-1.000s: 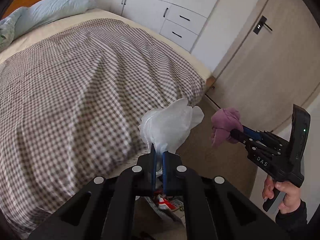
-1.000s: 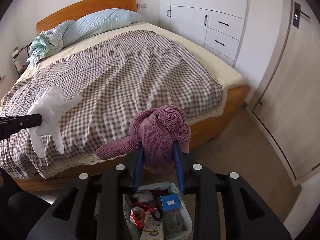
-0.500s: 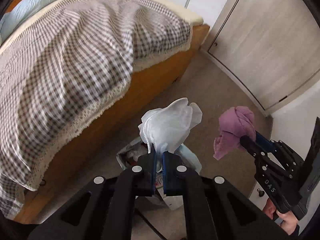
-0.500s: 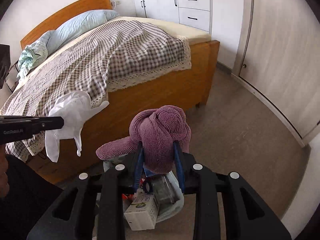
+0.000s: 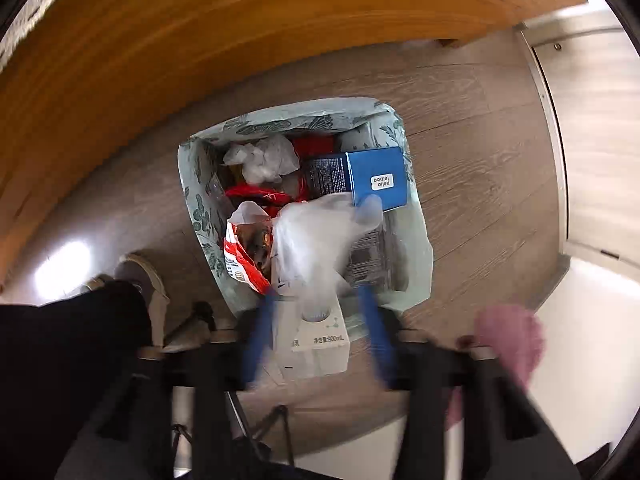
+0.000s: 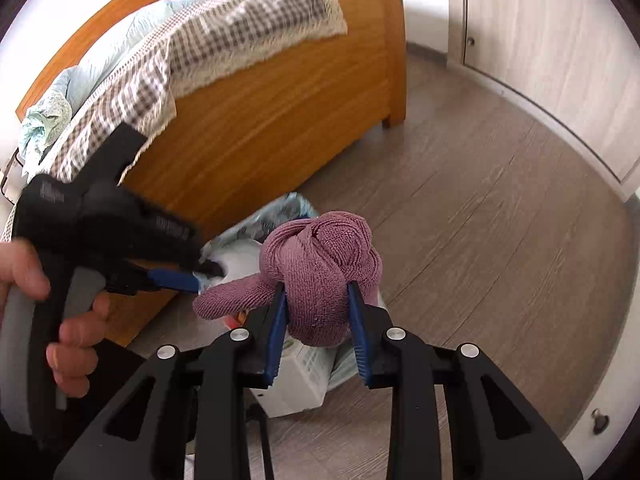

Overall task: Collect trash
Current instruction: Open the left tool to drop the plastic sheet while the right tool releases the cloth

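A: Item one — how many grippers are showing?

B: Two. The left gripper [image 5: 316,300] is pointing down over the trash bag [image 5: 416,248]; its jaws are opening, and one clear plastic glove [image 5: 312,240] is blurring between and beyond the blue fingers [image 5: 370,312], with no pad pressing on it. One hand [image 6: 44,300] is gripping that tool's handle at the left of the right wrist view.

A: And the right gripper [image 6: 318,304]?

B: It is standing partly closed, clamping one knotted purple towel [image 6: 320,264] between its two blue pads, near and right of the bag.

A: Bags, counted?

B: One, pale green with a leaf print, sitting open on the wooden floor [image 5: 480,152] just beside the wooden bed frame [image 5: 200,40].

A: Contents?

B: One blue box [image 5: 378,178] at the far right, one crumpled white tissue [image 5: 264,158] at the far left, one red-and-white snack wrapper [image 5: 240,256] at the near left, and one white carton [image 5: 316,344] leaning at the near edge — other pieces are lying underneath, too jumbled to count.

A: Anything else entering?

B: One grey shoe [image 5: 140,280] at the left, and one checked blanket [image 6: 224,36] hanging over the bed.
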Tool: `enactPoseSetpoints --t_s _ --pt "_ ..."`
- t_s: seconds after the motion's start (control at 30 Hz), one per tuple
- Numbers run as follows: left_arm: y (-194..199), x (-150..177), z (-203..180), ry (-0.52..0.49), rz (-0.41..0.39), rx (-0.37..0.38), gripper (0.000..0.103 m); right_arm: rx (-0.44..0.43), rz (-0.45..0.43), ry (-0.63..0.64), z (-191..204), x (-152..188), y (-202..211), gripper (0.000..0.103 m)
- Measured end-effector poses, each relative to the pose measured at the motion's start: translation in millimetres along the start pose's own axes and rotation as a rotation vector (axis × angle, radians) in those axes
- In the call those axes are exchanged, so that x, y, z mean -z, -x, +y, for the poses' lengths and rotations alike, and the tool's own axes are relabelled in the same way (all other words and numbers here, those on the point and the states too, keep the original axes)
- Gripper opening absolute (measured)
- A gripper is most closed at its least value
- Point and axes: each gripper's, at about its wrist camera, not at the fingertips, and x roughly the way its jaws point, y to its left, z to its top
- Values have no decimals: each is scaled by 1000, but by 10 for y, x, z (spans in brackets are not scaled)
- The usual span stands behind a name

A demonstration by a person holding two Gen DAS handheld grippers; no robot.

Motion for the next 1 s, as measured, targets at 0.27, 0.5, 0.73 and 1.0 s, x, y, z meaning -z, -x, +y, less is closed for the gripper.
enactPoseSetpoints --t_s 0.27,0.5,0.73,1.0 --pt "547 6 246 32 -171 -13 59 -36 74 46 173 35 -236 30" --pt "935 -6 401 -26 -243 -1 62 -69 130 87 474 -105 -513 31" --pt "1167 37 604 -15 -272 52 66 -39 257 54 775 -408 -1177 53" --pt "1081 77 560 -60 -220 64 66 40 215 113 771 -517 -807 55"
